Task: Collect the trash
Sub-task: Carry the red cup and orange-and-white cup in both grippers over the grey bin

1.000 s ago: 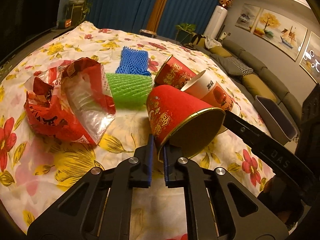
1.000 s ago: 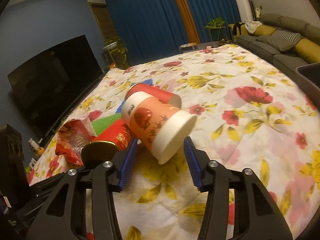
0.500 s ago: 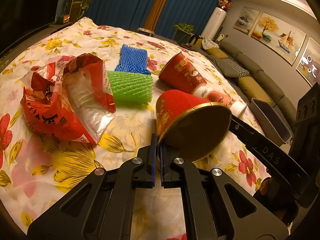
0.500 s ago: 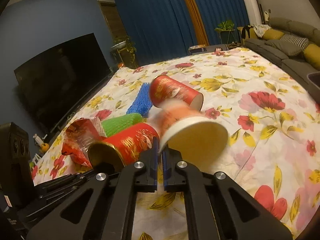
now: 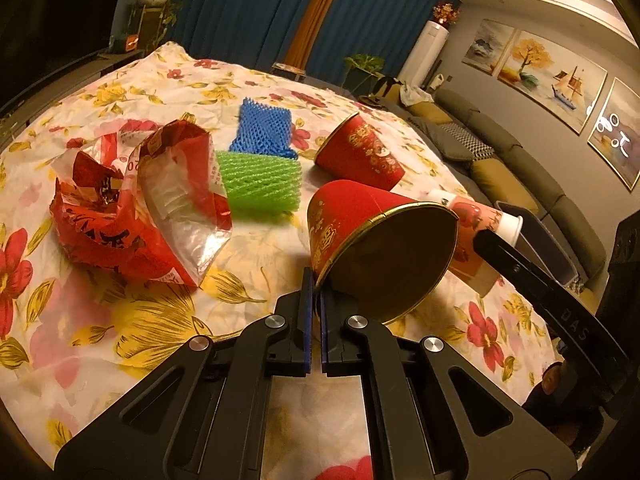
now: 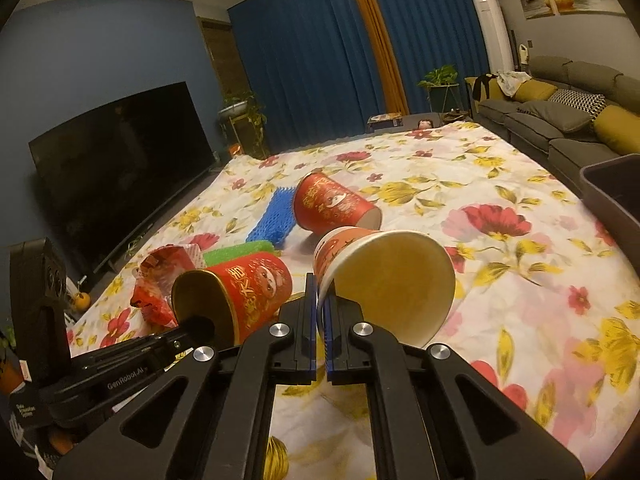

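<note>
**Floral cloth, two cups pinched by the rim**

Floral cloth point(image 6: 520, 280) covers the surface; dark curtains and a sofa stand behind. A second ago the right gripper point(image 6: 319, 300) gaped around the white-rimmed cup point(image 6: 384, 280); now it pinches the rim. Left gripper point(image 5: 316, 300) clamps the gold-rimmed cup point(image 5: 360, 224). At 11 o'clock lies a wrapper point(image 5: 132, 208), its print unreadable.

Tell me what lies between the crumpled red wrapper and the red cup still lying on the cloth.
Two foam nets: a green net right beside the wrapper, and a blue net behind it, nearer the lying cup. The left wrist view shows it best.
</note>
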A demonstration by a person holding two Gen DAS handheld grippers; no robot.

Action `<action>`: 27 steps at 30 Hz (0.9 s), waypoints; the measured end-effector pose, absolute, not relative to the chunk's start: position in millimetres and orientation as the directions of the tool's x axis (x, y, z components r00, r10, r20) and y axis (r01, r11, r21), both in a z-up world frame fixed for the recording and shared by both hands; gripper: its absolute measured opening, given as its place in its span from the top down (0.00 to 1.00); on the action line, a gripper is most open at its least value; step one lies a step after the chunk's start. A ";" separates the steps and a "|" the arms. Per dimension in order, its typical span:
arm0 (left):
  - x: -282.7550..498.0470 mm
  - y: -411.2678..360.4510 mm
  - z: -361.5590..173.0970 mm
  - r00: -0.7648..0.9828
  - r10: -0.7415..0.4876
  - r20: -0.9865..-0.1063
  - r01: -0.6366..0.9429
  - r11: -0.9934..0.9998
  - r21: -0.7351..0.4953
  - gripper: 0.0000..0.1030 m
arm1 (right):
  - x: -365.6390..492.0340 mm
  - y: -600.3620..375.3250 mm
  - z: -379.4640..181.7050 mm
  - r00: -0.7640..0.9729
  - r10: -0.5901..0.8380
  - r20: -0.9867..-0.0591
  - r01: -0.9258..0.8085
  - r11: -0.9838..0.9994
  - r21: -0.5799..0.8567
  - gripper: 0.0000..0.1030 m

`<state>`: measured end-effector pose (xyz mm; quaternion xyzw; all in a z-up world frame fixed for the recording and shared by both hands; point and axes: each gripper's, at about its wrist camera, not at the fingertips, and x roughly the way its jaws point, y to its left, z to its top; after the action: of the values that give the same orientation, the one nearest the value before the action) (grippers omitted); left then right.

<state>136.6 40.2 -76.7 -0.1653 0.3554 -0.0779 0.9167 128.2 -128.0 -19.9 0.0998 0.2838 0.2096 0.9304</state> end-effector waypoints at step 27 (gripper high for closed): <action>136.7 -30.3 -45.7 0.739 -0.327 -0.589 0.161 0.935 -0.317 0.99 | 90.8 -207.2 2.7 0.840 0.346 -0.418 -0.234 0.926 0.297 0.96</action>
<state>136.7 -30.3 -45.7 -0.1236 0.3362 -0.1319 0.9243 90.8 -207.2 2.7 0.1176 0.2382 0.1524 0.9519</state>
